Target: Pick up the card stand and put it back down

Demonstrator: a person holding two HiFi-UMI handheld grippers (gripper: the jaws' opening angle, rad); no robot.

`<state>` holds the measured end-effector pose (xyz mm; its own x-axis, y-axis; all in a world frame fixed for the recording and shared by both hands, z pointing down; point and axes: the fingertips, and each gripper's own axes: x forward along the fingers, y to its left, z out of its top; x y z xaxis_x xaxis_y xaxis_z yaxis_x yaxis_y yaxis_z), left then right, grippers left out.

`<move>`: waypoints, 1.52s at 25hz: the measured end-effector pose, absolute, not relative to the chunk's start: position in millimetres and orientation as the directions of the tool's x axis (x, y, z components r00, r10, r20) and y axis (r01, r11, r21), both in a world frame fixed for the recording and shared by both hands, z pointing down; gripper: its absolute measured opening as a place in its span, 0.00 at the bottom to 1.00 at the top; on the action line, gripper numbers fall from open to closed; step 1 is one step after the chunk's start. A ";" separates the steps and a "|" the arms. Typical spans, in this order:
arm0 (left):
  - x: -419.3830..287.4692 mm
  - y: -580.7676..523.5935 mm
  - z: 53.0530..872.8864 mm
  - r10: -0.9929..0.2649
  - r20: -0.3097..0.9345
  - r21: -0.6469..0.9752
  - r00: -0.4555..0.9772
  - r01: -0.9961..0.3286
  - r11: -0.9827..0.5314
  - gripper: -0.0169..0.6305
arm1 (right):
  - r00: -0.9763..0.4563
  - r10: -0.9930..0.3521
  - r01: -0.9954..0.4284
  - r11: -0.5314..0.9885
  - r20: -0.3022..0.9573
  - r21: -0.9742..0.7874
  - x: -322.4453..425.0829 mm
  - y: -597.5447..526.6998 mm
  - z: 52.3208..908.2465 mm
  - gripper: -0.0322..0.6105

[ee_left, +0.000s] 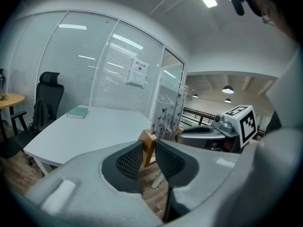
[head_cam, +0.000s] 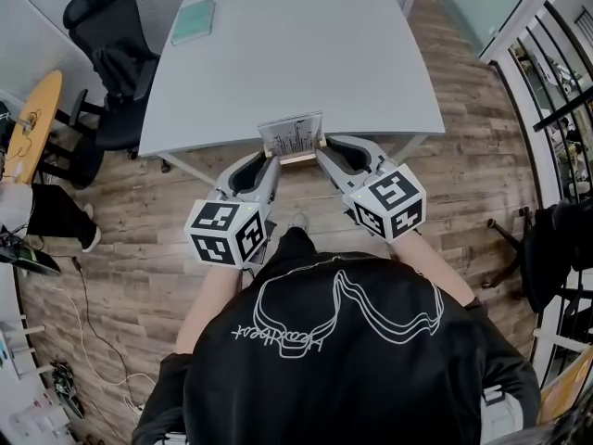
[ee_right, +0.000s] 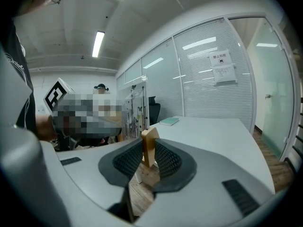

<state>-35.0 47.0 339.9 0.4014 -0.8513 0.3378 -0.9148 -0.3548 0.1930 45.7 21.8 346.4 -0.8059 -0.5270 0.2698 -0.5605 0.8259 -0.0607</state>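
Observation:
The card stand (head_cam: 293,139) is a pale wooden base bar carrying an upright card printed with butterflies and stems. It is held by both ends just off the front edge of the white table (head_cam: 296,54), with wooden floor showing under it. My left gripper (head_cam: 272,159) is shut on the stand's left wooden end (ee_left: 147,146), and the card (ee_left: 166,115) rises behind the pads. My right gripper (head_cam: 323,147) is shut on the right wooden end (ee_right: 150,143). Beyond it, the card (ee_right: 133,109) shows edge-on.
A teal book (head_cam: 194,20) lies at the table's far left corner. A black office chair (head_cam: 109,58) stands left of the table, with a round wooden side table (head_cam: 33,123) further left. A black railing (head_cam: 556,100) runs along the right. Frosted glass walls stand behind the table.

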 end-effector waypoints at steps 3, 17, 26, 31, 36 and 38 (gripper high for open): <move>-39.4 43.0 340.6 -0.847 0.344 0.195 0.405 -0.914 -0.357 0.16 | -0.803 -0.529 -0.564 0.823 0.273 -0.063 41.2 18.0 347.0 0.18; -72.9 -26.8 352.6 -0.813 0.385 0.223 0.436 -0.899 -0.376 0.16 | -0.778 -0.545 -0.596 0.798 0.312 -0.091 8.1 -50.6 358.7 0.18; -103.0 -88.1 374.3 -0.773 0.424 0.249 0.471 -0.882 -0.401 0.16 | -0.749 -0.559 -0.628 0.771 0.355 -0.109 -21.2 -108.7 380.5 0.18; -121.0 -118.3 388.9 -0.757 0.441 0.257 0.482 -0.876 -0.409 0.16 | -0.735 -0.563 -0.637 0.764 0.379 -0.101 -39.4 -138.3 392.8 0.18; -134.9 -146.1 406.8 -0.737 0.462 0.267 0.494 -0.869 -0.416 0.16 | -0.719 -0.565 -0.649 0.755 0.405 -0.098 -53.2 -164.6 409.6 0.18; -139.8 -155.2 414.2 -0.728 0.472 0.268 0.497 -0.868 -0.419 0.16 | -0.713 -0.568 -0.655 0.748 0.412 -0.103 -57.7 -172.6 418.2 0.18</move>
